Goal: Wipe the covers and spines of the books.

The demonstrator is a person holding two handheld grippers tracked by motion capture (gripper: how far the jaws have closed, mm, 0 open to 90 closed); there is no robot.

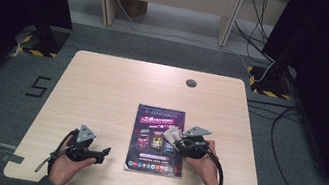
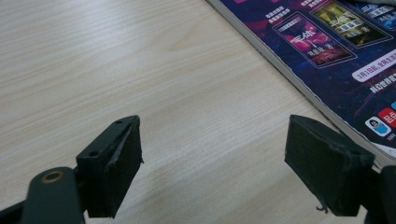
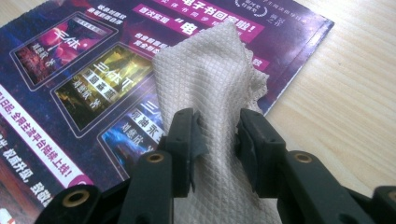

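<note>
The right gripper (image 3: 215, 135), held low in the person's right hand (image 1: 205, 164), pinches a beige, diamond-textured cloth (image 3: 212, 79) between its fingers over the right edge of a glossy purple rectangular magazine (image 1: 157, 139). The left gripper (image 2: 212, 158) rests left of it on the pale wood-grain desk (image 1: 101, 92), fingers spread wide.

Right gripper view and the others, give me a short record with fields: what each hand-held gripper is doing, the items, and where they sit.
right hand-held gripper: shut on the cloth, held over the magazine
cloth: beige, waffle-textured, bunched between the jaws
magazine: purple cover, lying flat on the table, near its front edge
left hand-held gripper: open, holding nothing, low over bare wood left of the magazine
table: light wood, round grommet hole near the far edge
</note>
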